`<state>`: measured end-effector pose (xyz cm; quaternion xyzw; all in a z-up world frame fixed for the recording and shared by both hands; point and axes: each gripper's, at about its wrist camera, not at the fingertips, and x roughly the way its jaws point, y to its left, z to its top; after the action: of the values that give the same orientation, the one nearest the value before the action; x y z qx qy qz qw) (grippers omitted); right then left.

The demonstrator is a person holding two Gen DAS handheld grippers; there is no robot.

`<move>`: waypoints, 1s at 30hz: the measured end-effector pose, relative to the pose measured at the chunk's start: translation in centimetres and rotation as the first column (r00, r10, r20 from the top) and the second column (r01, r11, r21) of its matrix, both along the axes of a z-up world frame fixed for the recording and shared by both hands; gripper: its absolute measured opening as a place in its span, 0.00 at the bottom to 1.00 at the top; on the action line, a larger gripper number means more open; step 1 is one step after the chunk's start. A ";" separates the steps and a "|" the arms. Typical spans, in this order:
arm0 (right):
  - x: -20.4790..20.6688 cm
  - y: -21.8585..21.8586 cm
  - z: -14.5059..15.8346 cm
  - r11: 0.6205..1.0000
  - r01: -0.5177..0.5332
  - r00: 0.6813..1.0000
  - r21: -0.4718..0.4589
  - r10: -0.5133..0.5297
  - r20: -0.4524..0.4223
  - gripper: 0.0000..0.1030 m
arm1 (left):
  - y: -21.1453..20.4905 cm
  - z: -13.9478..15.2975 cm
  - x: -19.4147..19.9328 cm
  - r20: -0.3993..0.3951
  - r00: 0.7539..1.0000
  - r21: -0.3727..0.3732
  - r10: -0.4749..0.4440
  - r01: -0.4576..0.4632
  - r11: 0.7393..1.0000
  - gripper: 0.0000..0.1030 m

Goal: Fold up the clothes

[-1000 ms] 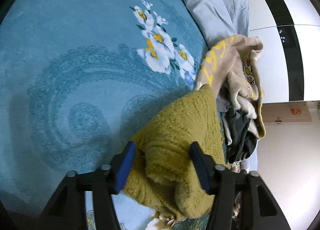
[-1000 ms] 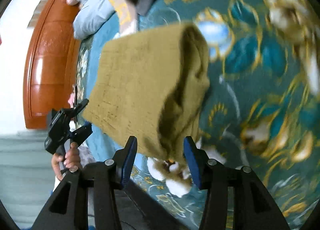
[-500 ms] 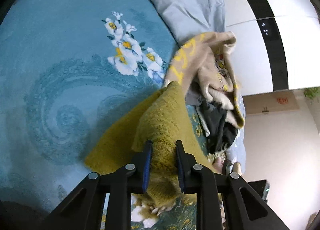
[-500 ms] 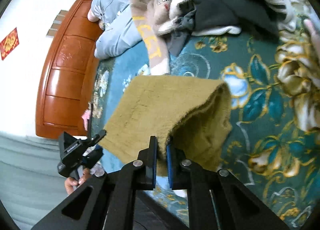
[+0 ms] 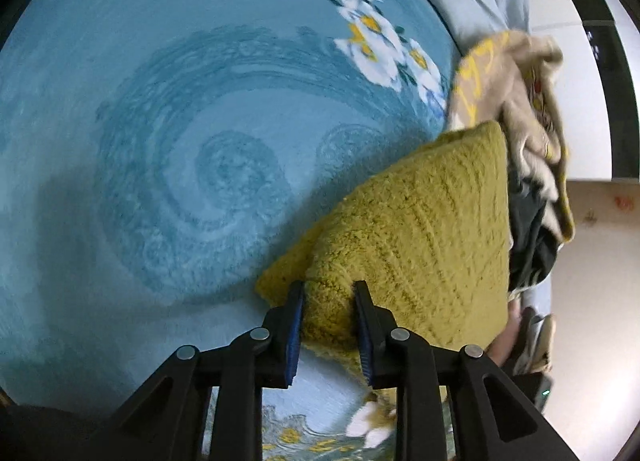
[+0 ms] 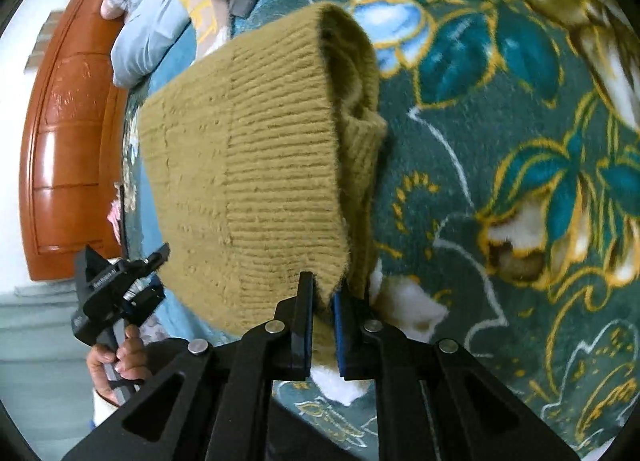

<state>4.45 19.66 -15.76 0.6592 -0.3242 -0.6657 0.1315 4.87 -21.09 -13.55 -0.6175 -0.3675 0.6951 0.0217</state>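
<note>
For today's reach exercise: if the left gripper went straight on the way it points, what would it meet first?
The left gripper is already shut on the sweater, so the knit itself fills its line. Beyond that, probably the pile of clothes behind, though depth is hard to judge in this fisheye view.

We cannot see the sweater's point(image 6: 256, 165) near corner where the right tool point(image 6: 323, 313) pinches it: the pads cover it. Its underside and the bed point(image 6: 500, 101) beneath it are hidden. In the left view the flowers point(image 5: 380, 45) on the bed are smeared by blur, and the left tool point(image 5: 328, 325) covers the sweater point(image 5: 420, 229) fold it grips. The clothes pile point(image 5: 532, 165) behind the sweater is partly hidden; we cannot tell how many garments it holds. The pillow point(image 6: 148, 29) and headboard point(image 6: 68, 133) run off the frame's edge. The hand point(image 6: 120, 357) on the left tool point(image 6: 116, 293) is cut at the wrist.
</note>
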 end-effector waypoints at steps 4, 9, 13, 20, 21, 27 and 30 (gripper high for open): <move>0.2 0.7 1.0 0.999 -0.025 0.999 0.032 0.026 -0.037 0.33 | 0.0 1.2 -0.4 -0.043 0.997 0.023 -0.065 0.066 0.998 0.42; 0.0 3.0 1.3 0.993 0.105 0.985 -0.049 -0.110 -0.130 0.80 | -1.3 2.2 -2.2 -0.099 0.991 0.037 -0.088 0.092 0.995 0.78; 0.1 4.2 -0.4 0.973 0.199 0.972 -0.116 -0.211 -0.104 0.80 | -1.5 0.8 -4.0 -0.086 0.994 0.092 -0.071 0.079 0.993 0.80; -0.6 4.0 -1.8 0.955 0.240 0.950 -0.177 -0.268 -0.158 0.81 | -0.3 -3.7 -6.3 -0.003 0.998 0.210 -0.059 0.059 0.976 0.85; -0.7 4.0 -2.0 0.953 0.239 0.949 -0.187 -0.270 -0.163 0.81 | -0.3 -3.8 -6.5 -0.007 0.999 0.224 -0.051 0.051 0.973 0.87; -2.3 3.0 -1.7 0.948 0.235 0.948 -0.217 -0.273 -0.166 0.81 | 1.2 -3.2 -7.2 -0.032 0.996 0.247 -0.087 0.093 0.965 0.85; -2.8 2.3 -1.5 0.951 0.229 0.952 -0.210 -0.264 -0.153 0.81 | 2.3 -2.6 -7.2 -0.037 0.990 0.193 -0.135 0.140 0.971 0.76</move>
<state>1.67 21.95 -17.26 0.5351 -0.4529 -0.6997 0.1378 -2.31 -18.75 -16.20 -0.6281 -0.3901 0.6597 0.1346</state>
